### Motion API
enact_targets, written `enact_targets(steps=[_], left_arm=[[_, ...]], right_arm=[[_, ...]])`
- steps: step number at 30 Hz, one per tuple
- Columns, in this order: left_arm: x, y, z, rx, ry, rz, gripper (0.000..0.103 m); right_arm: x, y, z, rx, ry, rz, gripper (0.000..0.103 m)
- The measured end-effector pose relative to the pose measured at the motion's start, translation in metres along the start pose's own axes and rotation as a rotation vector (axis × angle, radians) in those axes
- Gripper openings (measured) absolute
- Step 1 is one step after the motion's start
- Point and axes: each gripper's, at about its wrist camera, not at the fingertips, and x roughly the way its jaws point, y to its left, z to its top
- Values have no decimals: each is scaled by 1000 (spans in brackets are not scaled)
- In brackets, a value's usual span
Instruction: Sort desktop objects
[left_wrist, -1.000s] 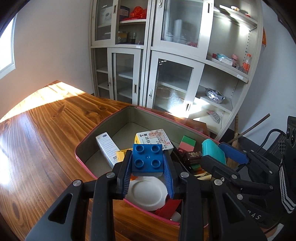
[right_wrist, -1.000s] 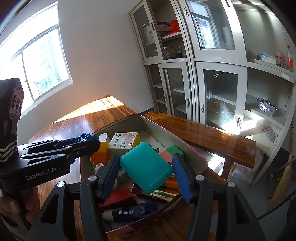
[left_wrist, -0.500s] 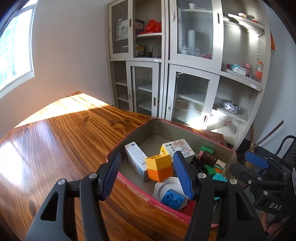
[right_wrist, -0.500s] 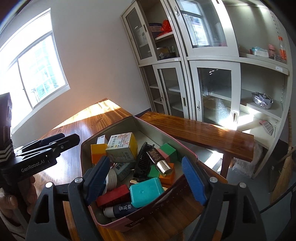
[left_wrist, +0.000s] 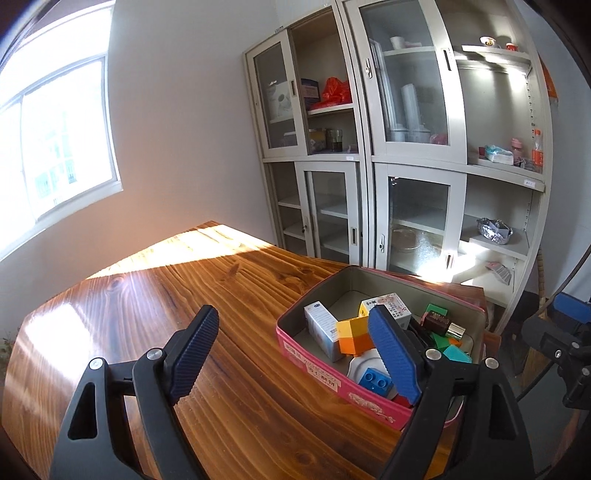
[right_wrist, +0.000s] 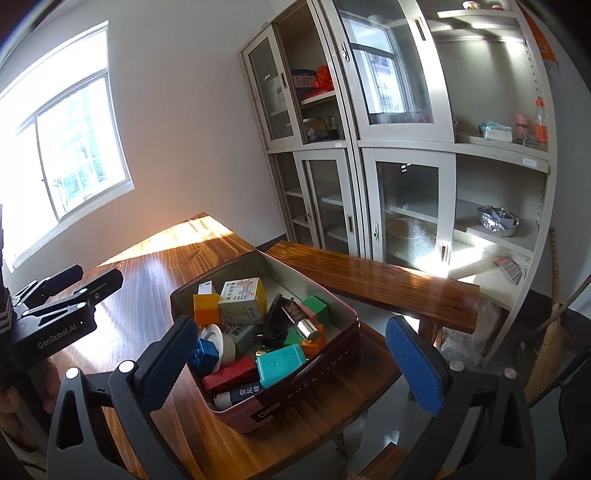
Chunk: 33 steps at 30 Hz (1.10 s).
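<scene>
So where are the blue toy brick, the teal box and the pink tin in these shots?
blue toy brick (right_wrist: 204, 355): right wrist view, on its front face.
teal box (right_wrist: 280, 364): right wrist view, on its top face.
pink tin (left_wrist: 314, 373): left wrist view, on its near outer wall.

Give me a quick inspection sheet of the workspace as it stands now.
Surface: wooden table, sunlit at the far end.
Job's things: pink tin near the table's corner holds blue brick, teal case, orange-yellow block, medicine boxes, comb.
Clutter: nothing seen loose on the table.
Grippers: left gripper and right gripper, jaws just opened, nothing between them.
Cables: dark cable at right edge.
Surroundings: glass-door cabinets, window, wooden bench, broom.
</scene>
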Motion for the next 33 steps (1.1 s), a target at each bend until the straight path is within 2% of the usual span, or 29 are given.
enact_targets(steps=[2, 7, 12, 17, 24, 33], left_arm=[[-8, 0, -1, 5, -2, 16, 86], [-26, 9, -5, -45, -5, -7, 86], [-41, 13, -7, -63, -32, 3, 86], [-48, 9, -8, -60, -45, -7, 86], [-49, 2, -10, -70, -19, -61, 86], [-43, -3, -10, -85, -8, -94, 86]], right_arm=[[-10, 5, 1, -14, -17, -3, 102], [-30, 18, -1, -56, -49, -13, 102], [-41, 26, -4, -82, -59, 0, 102], [-43, 34, -10, -108, -49, 5, 102], [-40, 41, -19, -136, -19, 4, 102], [-28, 39, -27, -143, 25, 16, 102]])
